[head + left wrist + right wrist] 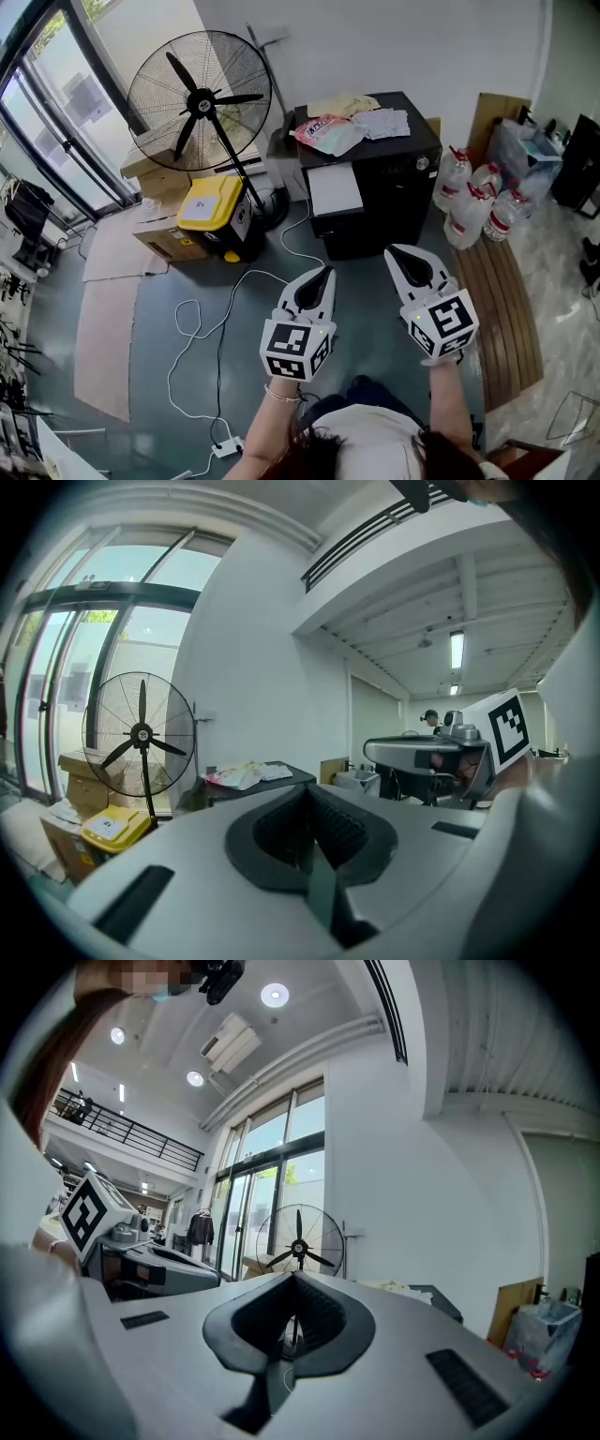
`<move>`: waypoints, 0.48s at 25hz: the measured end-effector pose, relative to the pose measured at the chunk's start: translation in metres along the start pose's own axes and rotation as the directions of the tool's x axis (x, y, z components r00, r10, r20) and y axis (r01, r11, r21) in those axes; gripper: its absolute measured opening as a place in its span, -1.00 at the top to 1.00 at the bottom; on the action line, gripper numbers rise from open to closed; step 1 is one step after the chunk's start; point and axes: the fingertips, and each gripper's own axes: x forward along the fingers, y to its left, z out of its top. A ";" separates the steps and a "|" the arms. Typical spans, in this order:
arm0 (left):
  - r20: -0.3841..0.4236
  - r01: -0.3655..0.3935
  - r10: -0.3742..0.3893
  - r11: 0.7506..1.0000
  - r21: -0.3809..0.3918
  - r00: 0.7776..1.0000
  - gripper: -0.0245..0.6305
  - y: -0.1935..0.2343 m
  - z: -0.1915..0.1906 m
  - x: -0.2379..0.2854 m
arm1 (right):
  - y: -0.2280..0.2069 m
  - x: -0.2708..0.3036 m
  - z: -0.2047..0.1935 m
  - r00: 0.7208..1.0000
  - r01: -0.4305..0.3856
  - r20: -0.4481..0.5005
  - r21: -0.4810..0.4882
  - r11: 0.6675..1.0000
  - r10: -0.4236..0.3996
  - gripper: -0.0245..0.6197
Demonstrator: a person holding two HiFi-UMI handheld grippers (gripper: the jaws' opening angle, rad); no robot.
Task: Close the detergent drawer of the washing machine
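A black washing machine (384, 178) stands against the far wall with clothes (352, 124) piled on top. A white slab (335, 190) juts from its left front; it looks like the detergent drawer pulled out. My left gripper (324, 273) and right gripper (393, 251) hover side by side over the floor, short of the machine, both pointing at it. Both are shut with nothing between the jaws. From the left gripper (305, 794) the machine (262, 782) shows just past the tip. Seen from the right gripper (295, 1279), it (436, 1298) lies off to the right.
A large pedestal fan (199, 98) stands left of the machine, with a yellow box (214, 204) and cardboard boxes beside it. A white cable (202, 328) loops across the floor. Water bottles (473, 197) and a wooden slatted board (502, 300) are on the right.
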 end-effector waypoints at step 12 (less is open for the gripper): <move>-0.032 -0.009 0.009 1.000 -0.013 0.999 0.86 0.042 -0.020 0.033 | -0.022 0.046 -0.023 1.000 0.011 -0.004 0.032 0.999 -0.011 0.85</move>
